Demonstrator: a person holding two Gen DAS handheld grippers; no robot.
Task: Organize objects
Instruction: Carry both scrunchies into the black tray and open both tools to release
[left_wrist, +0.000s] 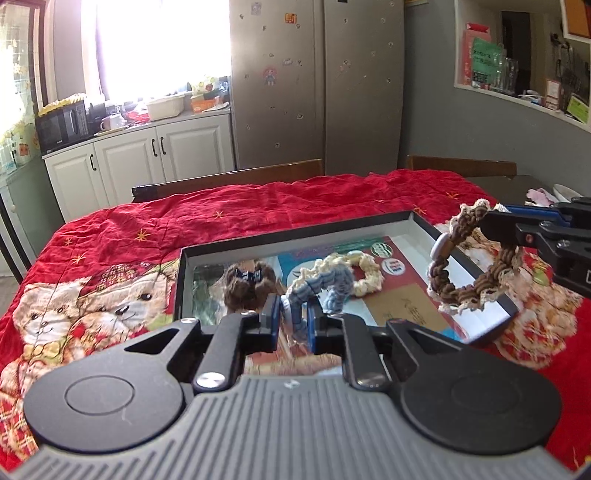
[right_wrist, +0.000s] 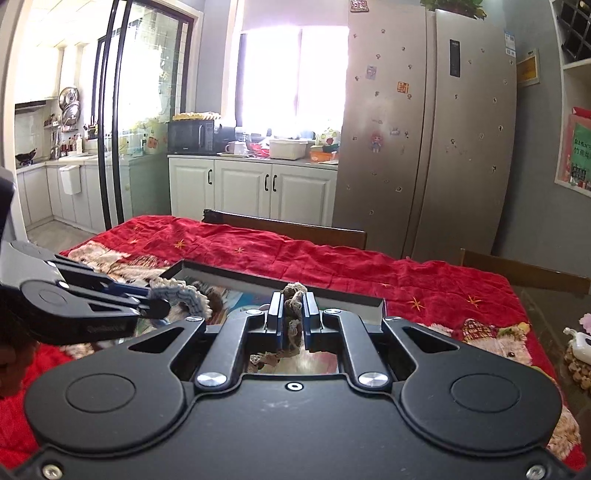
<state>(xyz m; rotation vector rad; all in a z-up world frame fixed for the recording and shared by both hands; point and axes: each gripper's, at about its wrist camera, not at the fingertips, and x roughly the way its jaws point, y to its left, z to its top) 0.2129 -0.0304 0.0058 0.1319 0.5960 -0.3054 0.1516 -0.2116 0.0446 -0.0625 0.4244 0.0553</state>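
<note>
A black shallow tray (left_wrist: 295, 232) lies on the red bear-print cloth. My left gripper (left_wrist: 293, 319) is shut on a blue-grey braided bracelet (left_wrist: 332, 284), held just above the tray's near side. A cream bracelet (left_wrist: 364, 273) and a dark brown fuzzy hair tie (left_wrist: 245, 291) lie in the tray. My right gripper (right_wrist: 293, 314) is shut on a brown-and-cream braided bracelet (left_wrist: 469, 258) and holds it above the tray's right edge; it also shows in the right wrist view (right_wrist: 293, 295). The left gripper (right_wrist: 153, 304) with the blue bracelet (right_wrist: 181, 293) shows at left.
The red cloth (left_wrist: 258, 199) covers the table. Wooden chair backs (left_wrist: 236, 177) stand at the far edge. White items (right_wrist: 580, 343) sit on the dark table at far right. A fridge (left_wrist: 317, 85) and white cabinets (left_wrist: 147, 162) stand behind.
</note>
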